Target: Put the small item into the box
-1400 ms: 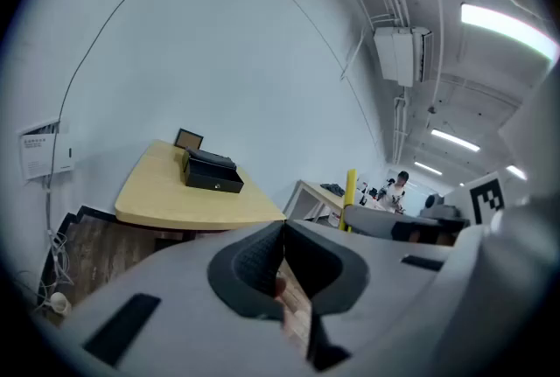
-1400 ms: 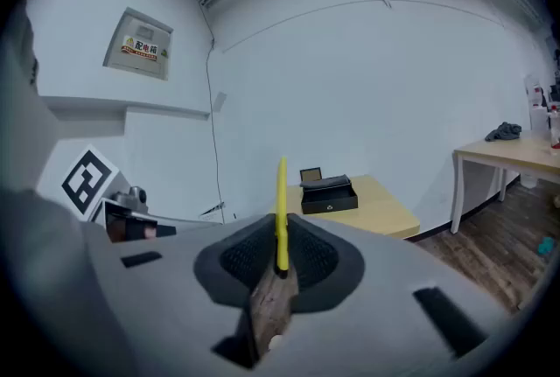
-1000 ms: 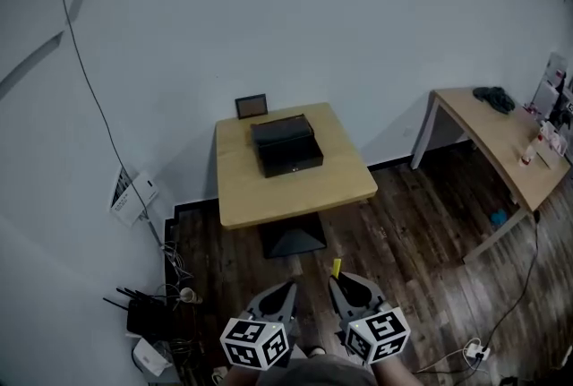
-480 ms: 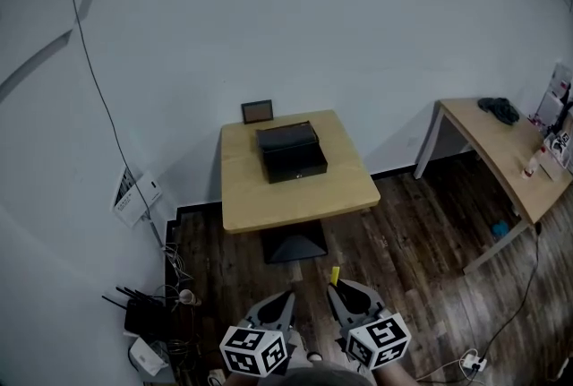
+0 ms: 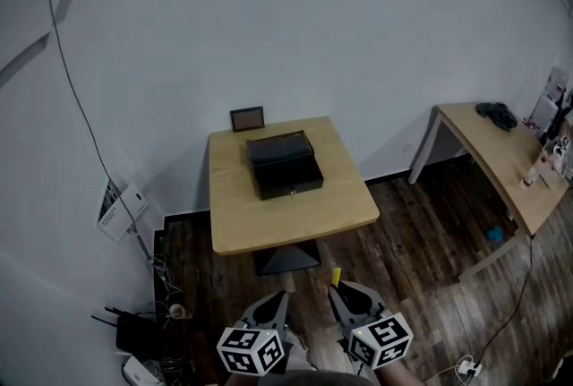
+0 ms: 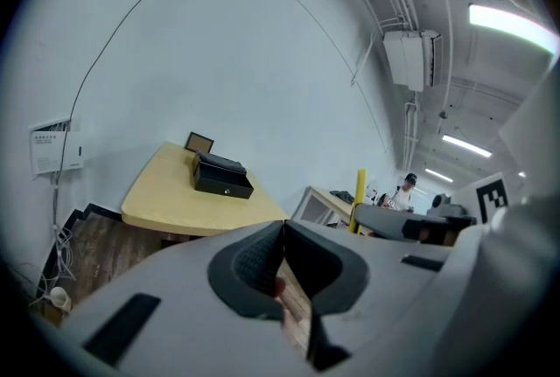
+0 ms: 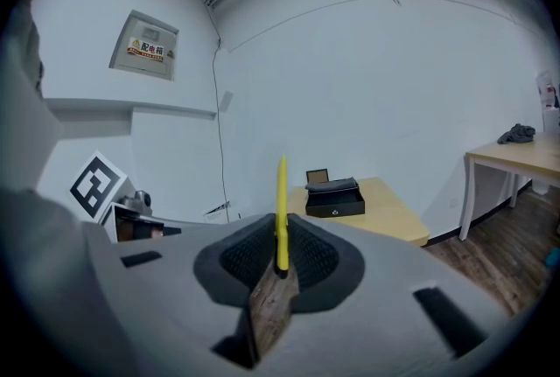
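Observation:
A black box [image 5: 286, 165] stands open on a light wooden table [image 5: 295, 211] by the white wall; it also shows far off in the left gripper view as the black box [image 6: 222, 178] and in the right gripper view as the black box [image 7: 334, 199]. Both grippers hang low at the bottom of the head view, well short of the table. My right gripper [image 5: 333, 285] is shut on a thin yellow item [image 7: 281, 211] that sticks up from its jaws; the same yellow item [image 5: 336, 275] shows in the head view. My left gripper [image 5: 283, 295] is shut with nothing between its pads.
A small dark picture frame [image 5: 247, 118] leans on the wall behind the box. A second wooden desk [image 5: 501, 158] with clutter stands at the right. Cables and a black router [image 5: 136, 332] lie on the dark wood floor at the left. A person [image 6: 405, 190] stands in the distance.
The head view has shifted slightly, so the table sits a little further left in the frame. Both grippers keep their place and their jaws have not changed.

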The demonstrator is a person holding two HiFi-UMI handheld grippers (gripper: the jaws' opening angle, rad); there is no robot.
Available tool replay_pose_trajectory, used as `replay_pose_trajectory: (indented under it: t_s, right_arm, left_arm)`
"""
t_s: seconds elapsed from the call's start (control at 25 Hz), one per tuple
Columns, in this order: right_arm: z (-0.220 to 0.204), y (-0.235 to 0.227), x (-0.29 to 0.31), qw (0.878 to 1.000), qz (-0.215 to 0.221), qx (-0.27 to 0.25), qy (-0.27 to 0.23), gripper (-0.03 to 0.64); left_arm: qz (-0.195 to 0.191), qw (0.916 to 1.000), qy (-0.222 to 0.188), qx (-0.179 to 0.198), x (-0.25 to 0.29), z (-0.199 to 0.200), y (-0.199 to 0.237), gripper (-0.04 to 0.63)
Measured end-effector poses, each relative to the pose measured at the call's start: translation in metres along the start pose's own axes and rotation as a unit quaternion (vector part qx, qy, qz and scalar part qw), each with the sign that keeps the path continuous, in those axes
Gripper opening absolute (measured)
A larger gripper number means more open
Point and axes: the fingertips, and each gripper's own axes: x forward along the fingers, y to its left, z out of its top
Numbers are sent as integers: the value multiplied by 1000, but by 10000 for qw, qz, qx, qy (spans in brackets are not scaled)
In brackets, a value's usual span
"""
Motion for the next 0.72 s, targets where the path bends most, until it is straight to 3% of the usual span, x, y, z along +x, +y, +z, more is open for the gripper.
replay_pose_trajectory:
  t_s: [0.72]
  right_arm:
    - [87, -55, 174, 9998, 117, -83, -128, 34]
  left_arm:
    - [-221, 9994, 149, 201, 134, 108, 88, 3]
